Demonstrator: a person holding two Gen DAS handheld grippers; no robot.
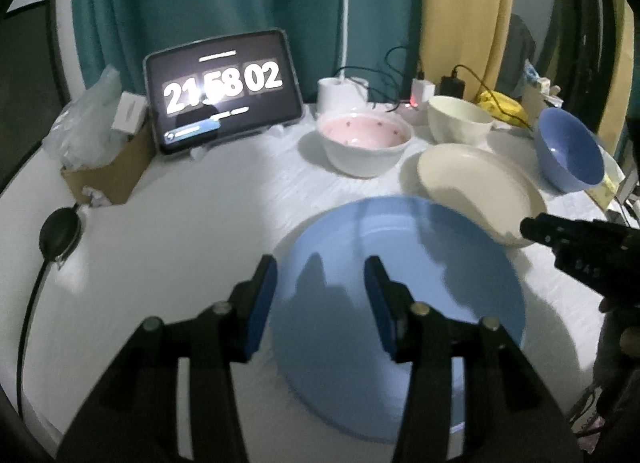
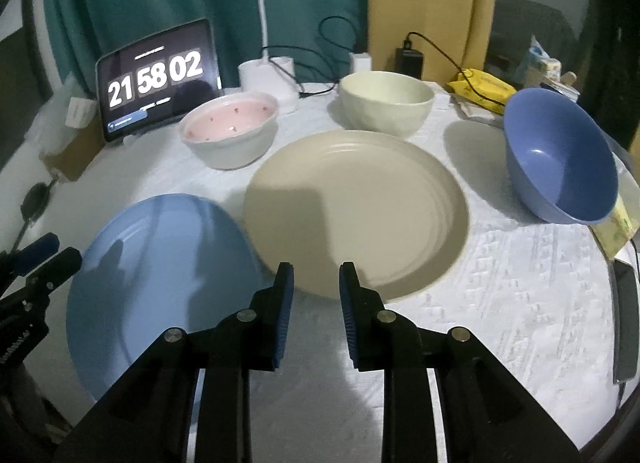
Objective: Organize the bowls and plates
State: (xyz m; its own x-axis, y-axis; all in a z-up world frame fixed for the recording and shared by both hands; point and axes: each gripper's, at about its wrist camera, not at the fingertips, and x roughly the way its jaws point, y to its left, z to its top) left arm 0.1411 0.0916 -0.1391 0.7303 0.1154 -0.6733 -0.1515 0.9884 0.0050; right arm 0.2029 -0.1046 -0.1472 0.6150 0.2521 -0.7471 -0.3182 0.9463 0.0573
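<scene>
A light blue plate (image 2: 160, 275) lies flat on the white tablecloth (image 2: 500, 303), its right rim touching or slightly overlapping the beige plate (image 2: 356, 215) beside it. Behind the plates stand a pink-lined bowl with small dots (image 2: 230, 127) and a cream bowl (image 2: 386, 105); a darker blue bowl (image 2: 560, 159) sits tilted at the right. The left gripper (image 1: 320, 283) hovers over the blue plate, its fingers moderately apart and empty. The right gripper (image 2: 316, 291) hangs over the near rim of the beige plate, fingers a narrow gap apart, gripping nothing. A tablet showing a clock (image 2: 156, 79) leans at the back, by a white lamp base (image 2: 268, 75).
</scene>
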